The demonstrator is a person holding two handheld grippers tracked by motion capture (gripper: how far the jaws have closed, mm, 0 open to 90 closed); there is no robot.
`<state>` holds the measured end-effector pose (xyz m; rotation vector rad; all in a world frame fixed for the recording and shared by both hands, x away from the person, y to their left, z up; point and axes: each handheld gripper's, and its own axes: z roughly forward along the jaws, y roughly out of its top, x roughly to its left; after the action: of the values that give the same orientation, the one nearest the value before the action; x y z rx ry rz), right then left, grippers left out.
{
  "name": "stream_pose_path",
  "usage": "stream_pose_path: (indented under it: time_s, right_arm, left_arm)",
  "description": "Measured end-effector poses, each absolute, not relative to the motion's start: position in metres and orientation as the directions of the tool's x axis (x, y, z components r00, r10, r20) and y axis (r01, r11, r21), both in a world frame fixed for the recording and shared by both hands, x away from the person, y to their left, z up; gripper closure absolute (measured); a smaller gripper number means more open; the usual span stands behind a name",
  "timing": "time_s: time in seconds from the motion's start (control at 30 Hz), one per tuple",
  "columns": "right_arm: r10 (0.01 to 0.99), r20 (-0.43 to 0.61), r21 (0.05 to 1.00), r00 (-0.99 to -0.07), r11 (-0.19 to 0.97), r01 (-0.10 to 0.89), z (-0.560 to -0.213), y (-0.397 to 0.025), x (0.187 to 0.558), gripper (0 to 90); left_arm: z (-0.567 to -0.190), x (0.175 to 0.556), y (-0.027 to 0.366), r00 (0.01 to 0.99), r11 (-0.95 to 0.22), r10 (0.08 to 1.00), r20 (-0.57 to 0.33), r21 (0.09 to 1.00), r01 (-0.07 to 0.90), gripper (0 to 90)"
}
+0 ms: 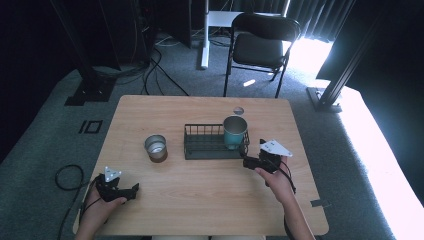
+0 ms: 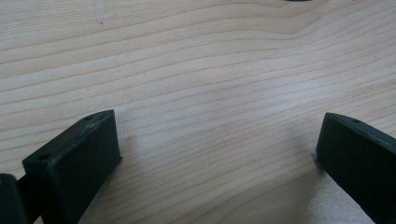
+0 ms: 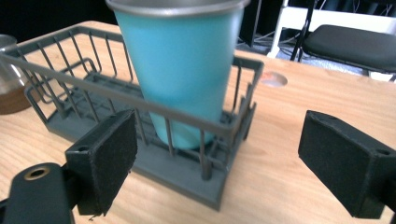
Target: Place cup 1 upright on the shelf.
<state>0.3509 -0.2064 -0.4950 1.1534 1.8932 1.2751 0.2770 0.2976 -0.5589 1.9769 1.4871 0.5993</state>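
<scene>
A teal metal cup (image 1: 235, 131) stands upright in the right end of a dark wire basket (image 1: 200, 149) at the middle of the wooden table. My right gripper (image 1: 247, 162) is open just off the basket's front right corner, nothing between its jaws. In the right gripper view the right gripper (image 3: 219, 128) faces that corner of the basket (image 3: 177, 182), with the teal cup (image 3: 182, 70) close behind the wires. My left gripper (image 1: 131, 191) rests low near the table's front left. Its jaws stand wide open over bare wood in the left gripper view (image 2: 217, 130).
A steel cup with a brown base (image 1: 156, 147) stands left of the basket, also the steel cup (image 3: 9, 79) at the frame's left edge. A round hole (image 1: 238, 110) marks the table's far side. A black folding chair (image 1: 260, 45) and cables lie beyond.
</scene>
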Motion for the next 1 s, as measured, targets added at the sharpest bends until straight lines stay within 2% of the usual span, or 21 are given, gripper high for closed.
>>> stream_pose_path:
  time_s: [1.0]
  right_arm:
    - [0.921,0.023,0.843,-0.390,0.192,0.502,-0.542,-0.266,0.323,11.5]
  left_arm:
    - [-0.559,0.277,0.298,0.277,-0.206,0.961,0.008,0.687,0.697,0.6]
